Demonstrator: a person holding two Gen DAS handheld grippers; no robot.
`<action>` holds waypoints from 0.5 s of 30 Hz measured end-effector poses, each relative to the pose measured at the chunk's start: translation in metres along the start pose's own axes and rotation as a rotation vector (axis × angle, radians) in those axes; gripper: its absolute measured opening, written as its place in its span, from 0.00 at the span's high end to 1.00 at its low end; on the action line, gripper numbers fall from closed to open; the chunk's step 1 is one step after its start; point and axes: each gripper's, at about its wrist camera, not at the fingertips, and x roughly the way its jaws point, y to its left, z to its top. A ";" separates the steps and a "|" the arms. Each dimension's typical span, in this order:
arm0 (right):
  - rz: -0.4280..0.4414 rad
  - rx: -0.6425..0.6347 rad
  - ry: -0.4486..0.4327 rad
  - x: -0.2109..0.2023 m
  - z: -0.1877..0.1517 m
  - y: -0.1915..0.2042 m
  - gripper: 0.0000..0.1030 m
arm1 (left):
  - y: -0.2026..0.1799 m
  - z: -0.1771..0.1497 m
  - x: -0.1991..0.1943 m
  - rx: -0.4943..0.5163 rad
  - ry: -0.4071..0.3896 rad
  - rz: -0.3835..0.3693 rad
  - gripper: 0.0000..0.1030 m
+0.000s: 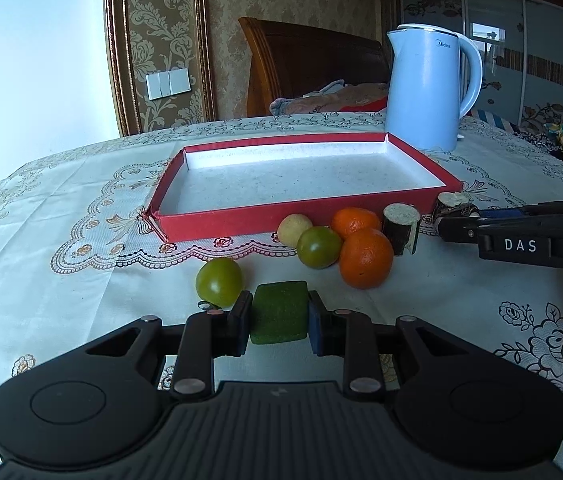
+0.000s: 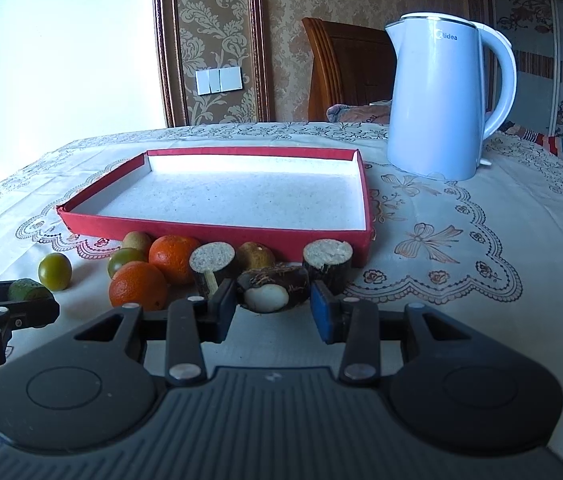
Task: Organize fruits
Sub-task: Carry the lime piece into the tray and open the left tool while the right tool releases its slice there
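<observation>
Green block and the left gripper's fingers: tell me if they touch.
Touching. The left wrist view shows the green block squeezed between both fingers of the left gripper, with no gap on either side.

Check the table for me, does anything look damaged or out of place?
Yes: the shallow red cardboard box has a split near-left corner, its walls splayed apart on the lace tablecloth. All the fruit, like the orange tangerine, sits outside the box, which has nothing in it.

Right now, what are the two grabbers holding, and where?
The left gripper squeezes the green block by its two sides. The right gripper straddles the dark root piece, but whether it grips is unclear.
</observation>
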 end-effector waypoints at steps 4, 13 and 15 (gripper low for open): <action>-0.005 -0.011 -0.040 -0.007 0.013 0.000 0.63 | 0.000 0.014 -0.001 0.009 -0.011 -0.018 0.73; -0.046 -0.052 -0.086 0.020 0.054 0.008 0.63 | 0.001 0.061 0.036 -0.001 -0.012 -0.046 0.73; -0.057 -0.048 -0.085 0.034 0.063 0.008 0.63 | 0.004 0.072 0.052 -0.012 -0.010 -0.035 0.73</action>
